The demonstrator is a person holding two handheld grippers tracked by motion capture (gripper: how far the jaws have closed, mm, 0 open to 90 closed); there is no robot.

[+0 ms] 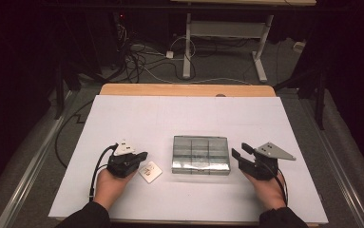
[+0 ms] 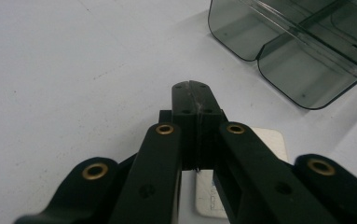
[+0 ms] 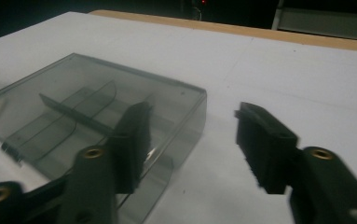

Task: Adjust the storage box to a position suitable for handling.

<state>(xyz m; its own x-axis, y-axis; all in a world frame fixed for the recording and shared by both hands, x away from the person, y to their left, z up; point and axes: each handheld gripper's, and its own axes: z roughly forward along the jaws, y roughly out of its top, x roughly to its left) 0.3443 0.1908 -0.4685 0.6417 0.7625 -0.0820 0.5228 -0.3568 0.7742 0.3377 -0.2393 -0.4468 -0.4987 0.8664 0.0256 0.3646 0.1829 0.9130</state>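
A clear grey plastic box [image 1: 201, 154] with several compartments lies flat on the white sheet, a little in front of its middle. My left gripper [image 1: 141, 156] rests to the left of the box, its jaws pressed together with nothing visible between them. In the left gripper view the shut tips [image 2: 192, 88] hover over a small white card [image 2: 271, 140], which lies on the sheet just right of that gripper [image 1: 150, 172]. My right gripper [image 1: 240, 151] sits at the box's right end. Its jaws [image 3: 192, 126] stand apart and empty, with the box's corner [image 3: 73, 107] beside the left jaw.
A white sheet [image 1: 179, 114] covers the table, whose wooden far edge [image 1: 184, 89] shows beyond it. Cables [image 1: 141, 61] and a desk frame's legs [image 1: 260, 61] lie on the dark floor past the table. Bare sheet stretches behind the box and on both sides.
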